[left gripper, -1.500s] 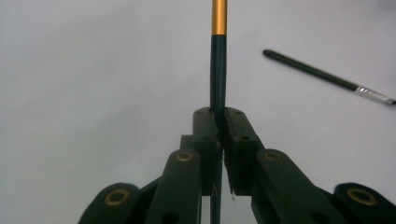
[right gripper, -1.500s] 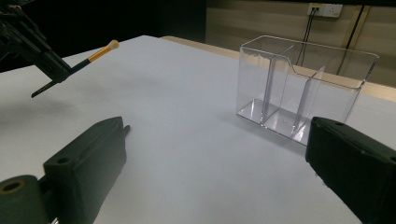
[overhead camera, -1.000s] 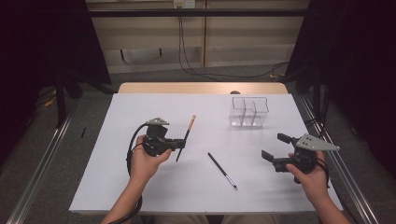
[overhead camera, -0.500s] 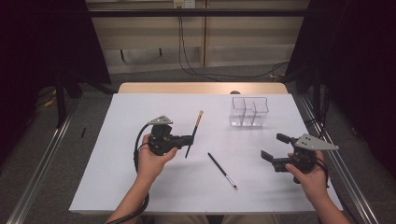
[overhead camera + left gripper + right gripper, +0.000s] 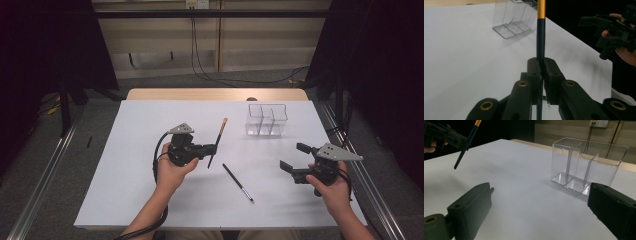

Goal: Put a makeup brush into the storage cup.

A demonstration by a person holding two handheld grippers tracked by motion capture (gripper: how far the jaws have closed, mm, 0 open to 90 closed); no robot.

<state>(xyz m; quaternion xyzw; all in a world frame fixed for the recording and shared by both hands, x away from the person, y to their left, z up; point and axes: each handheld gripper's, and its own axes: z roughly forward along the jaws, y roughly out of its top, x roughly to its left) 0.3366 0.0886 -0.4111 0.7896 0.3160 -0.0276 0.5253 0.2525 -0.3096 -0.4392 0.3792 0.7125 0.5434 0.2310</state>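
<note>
Rightward and slightly away from the person, the left gripper has carried the brush toward the clear holder. Its jaws are clamped tight on the brush's dark handle, which is lifted off the white surface with its orange end tilted away from the person. The left forearm reaches in from the bottom edge, the hand wrapped around the gripper body. Near the surface's right edge, the right gripper has kept its place, jaws spread wide and holding nothing. A second brush lies flat between the two hands.
</note>
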